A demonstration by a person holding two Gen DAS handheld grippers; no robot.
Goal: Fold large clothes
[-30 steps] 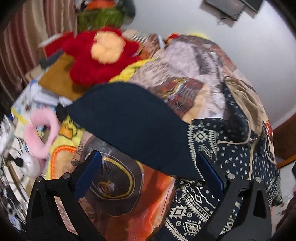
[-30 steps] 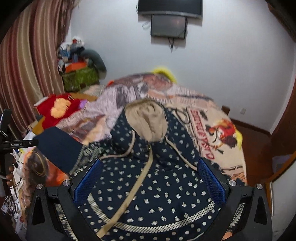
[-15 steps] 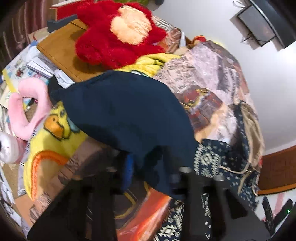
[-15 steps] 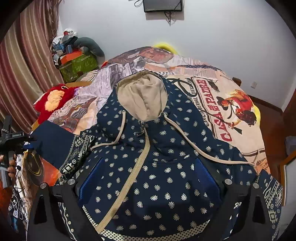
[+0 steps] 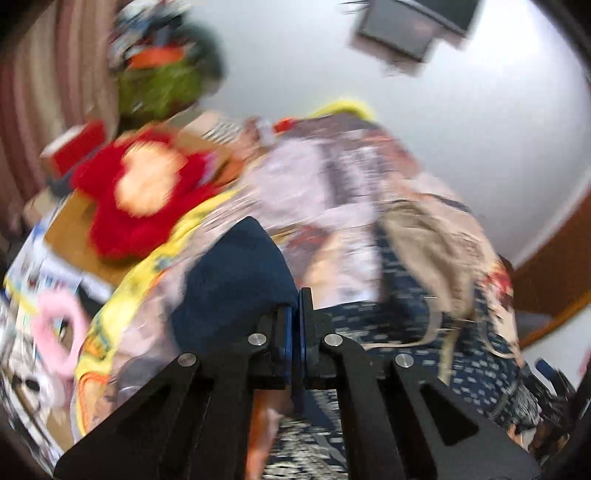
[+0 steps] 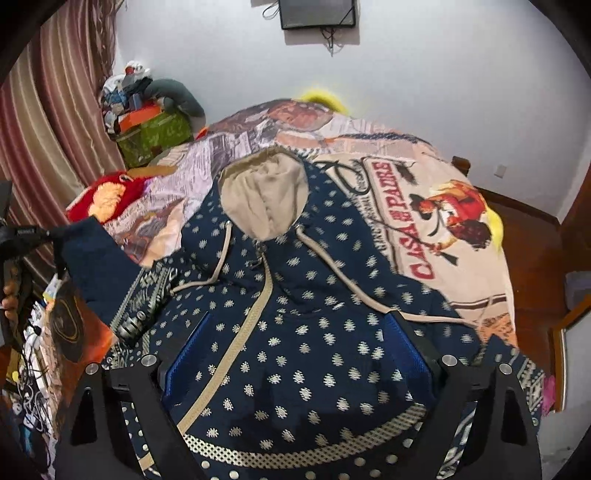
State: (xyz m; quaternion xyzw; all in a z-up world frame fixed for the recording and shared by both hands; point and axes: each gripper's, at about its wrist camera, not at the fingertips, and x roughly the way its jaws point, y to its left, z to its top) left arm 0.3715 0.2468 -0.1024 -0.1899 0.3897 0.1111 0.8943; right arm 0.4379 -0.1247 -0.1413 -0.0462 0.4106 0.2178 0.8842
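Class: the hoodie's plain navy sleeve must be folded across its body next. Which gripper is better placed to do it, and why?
Left. The left gripper is shut on the navy sleeve; the right gripper hangs open above the hoodie front, gripping nothing.

My left wrist cam: low over bed's left edge, tilted down, close, blurred. My right wrist cam: above hoodie [image 6: 295, 314], facing wall monitor [image 6: 317, 13]. Both share hoodie, red plush [image 5: 144, 192], monitor.
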